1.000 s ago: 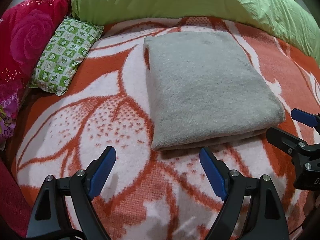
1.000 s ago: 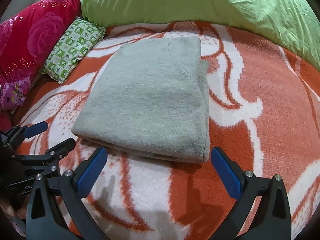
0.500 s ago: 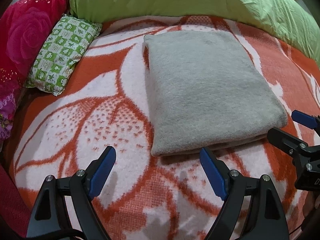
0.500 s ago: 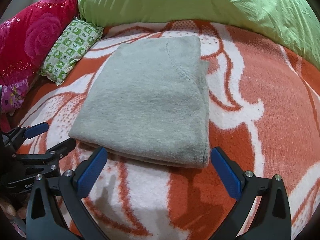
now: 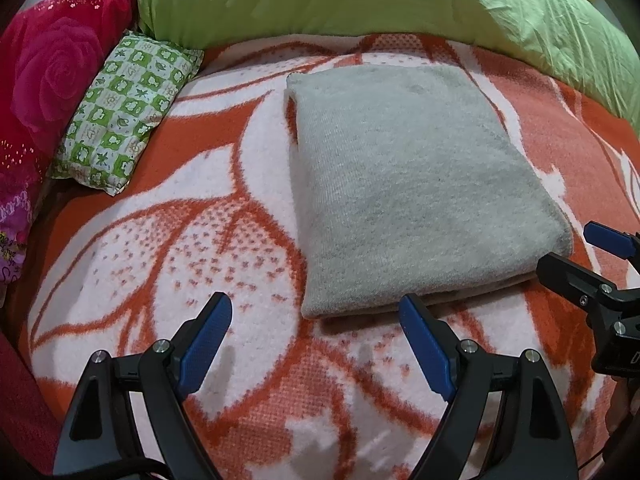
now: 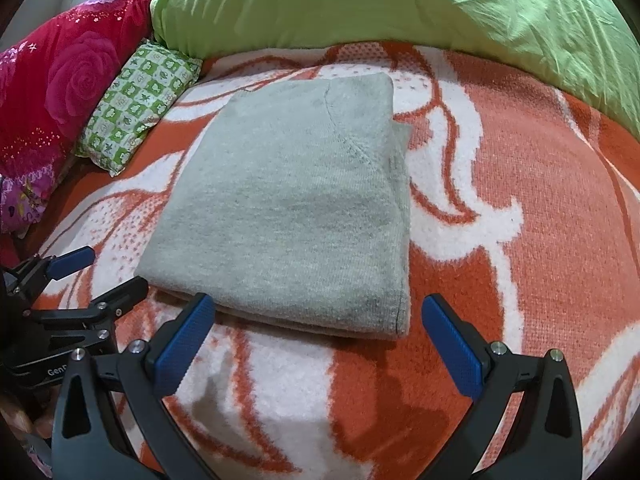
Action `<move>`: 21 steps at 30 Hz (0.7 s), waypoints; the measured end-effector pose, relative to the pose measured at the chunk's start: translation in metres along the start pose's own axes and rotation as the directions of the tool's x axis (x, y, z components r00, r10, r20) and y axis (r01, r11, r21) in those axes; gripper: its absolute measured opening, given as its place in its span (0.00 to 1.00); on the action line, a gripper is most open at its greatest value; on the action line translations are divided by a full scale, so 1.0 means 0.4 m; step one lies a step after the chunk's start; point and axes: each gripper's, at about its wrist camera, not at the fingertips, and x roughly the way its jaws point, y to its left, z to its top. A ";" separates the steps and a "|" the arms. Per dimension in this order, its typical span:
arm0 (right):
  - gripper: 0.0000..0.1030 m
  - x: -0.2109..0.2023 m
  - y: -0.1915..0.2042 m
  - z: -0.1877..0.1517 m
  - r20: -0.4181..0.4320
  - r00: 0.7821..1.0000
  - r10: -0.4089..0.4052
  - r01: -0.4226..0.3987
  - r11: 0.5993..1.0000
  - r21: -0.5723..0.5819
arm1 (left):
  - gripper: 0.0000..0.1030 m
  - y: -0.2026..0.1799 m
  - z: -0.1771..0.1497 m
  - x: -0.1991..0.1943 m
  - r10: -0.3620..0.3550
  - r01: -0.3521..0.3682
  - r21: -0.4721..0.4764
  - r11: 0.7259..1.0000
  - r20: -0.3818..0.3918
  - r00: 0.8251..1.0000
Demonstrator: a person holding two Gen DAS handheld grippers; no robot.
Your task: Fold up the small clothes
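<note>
A grey knitted garment [image 5: 412, 184] [image 6: 296, 204] lies folded into a thick rectangle on the orange and white blanket [image 5: 200, 208] [image 6: 500, 216]. My left gripper [image 5: 316, 312] hovers open just in front of its near left corner, nothing between the blue pads. Just short of the near right edge, my right gripper [image 6: 318, 312] is open too and holds nothing. Each gripper also shows at the side of the other's view: the right gripper [image 5: 576, 254] and the left gripper [image 6: 108, 272].
A green checked small pillow [image 5: 124, 116] [image 6: 140, 100] lies at the left. Red rose-patterned bedding [image 5: 48, 64] is piled behind it. A lime green duvet [image 5: 360, 0] [image 6: 380, 4] bulges along the far side of the bed.
Both views have shifted slightly, so the garment's near edge sits a little lower and closer to the fingertips. The jaws have kept the same width.
</note>
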 end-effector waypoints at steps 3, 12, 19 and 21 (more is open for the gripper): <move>1.00 -0.004 -0.001 0.000 0.002 1.000 0.000 0.000 1.000 0.003 | 0.84 0.002 -0.001 -0.001 0.001 -0.001 -0.001 1.000 0.000 1.000; 1.00 -0.010 0.002 -0.003 0.005 1.000 -0.001 0.001 1.000 0.009 | 0.84 -0.005 0.001 -0.007 0.001 -0.001 0.002 1.000 0.006 1.000; 1.00 -0.014 0.006 -0.004 0.006 1.000 -0.001 0.001 1.000 0.007 | 0.84 -0.008 0.001 -0.012 0.003 -0.003 -0.001 1.000 0.007 1.000; 1.00 -0.016 0.006 -0.004 0.006 1.000 0.002 -0.002 1.000 0.006 | 0.84 -0.008 0.001 -0.014 0.001 -0.001 0.000 1.000 0.008 1.000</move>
